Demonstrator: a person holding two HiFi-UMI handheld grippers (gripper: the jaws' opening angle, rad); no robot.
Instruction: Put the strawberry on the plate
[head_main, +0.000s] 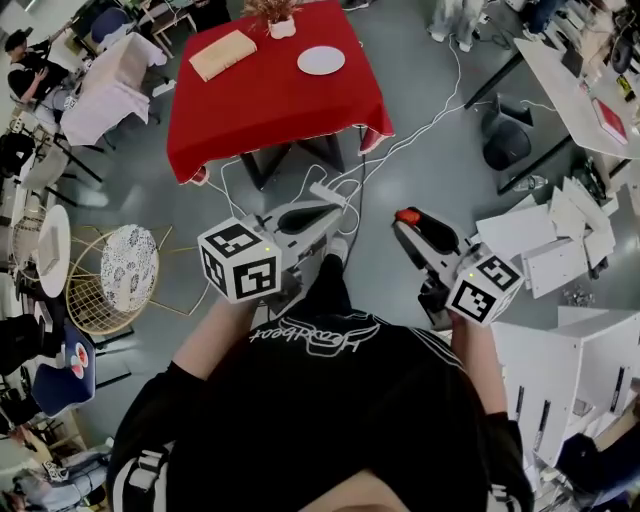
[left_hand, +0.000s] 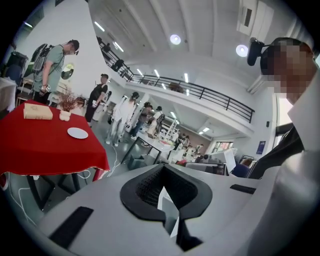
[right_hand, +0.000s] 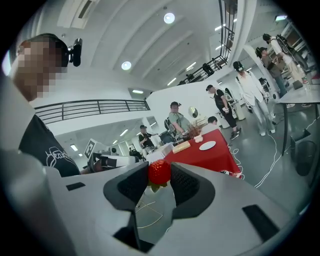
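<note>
A red strawberry (head_main: 407, 215) (right_hand: 159, 171) sits between the black pads of my right gripper (head_main: 411, 223) (right_hand: 159, 176), which is shut on it, held at waist height over the grey floor. The white plate (head_main: 321, 60) (left_hand: 77, 133) (right_hand: 207, 145) lies empty on a red-clothed table (head_main: 270, 115) some way ahead of both grippers. My left gripper (head_main: 328, 214) (left_hand: 165, 197) is level with the right one. Its jaws are drawn together with nothing between them.
On the red table also lie a tan board (head_main: 222, 54) and a small potted plant (head_main: 281, 24). White cables and a power strip (head_main: 327, 192) trail on the floor before the table. A wire chair (head_main: 112, 280) stands left, white panels (head_main: 555, 245) right. People stand beyond the table.
</note>
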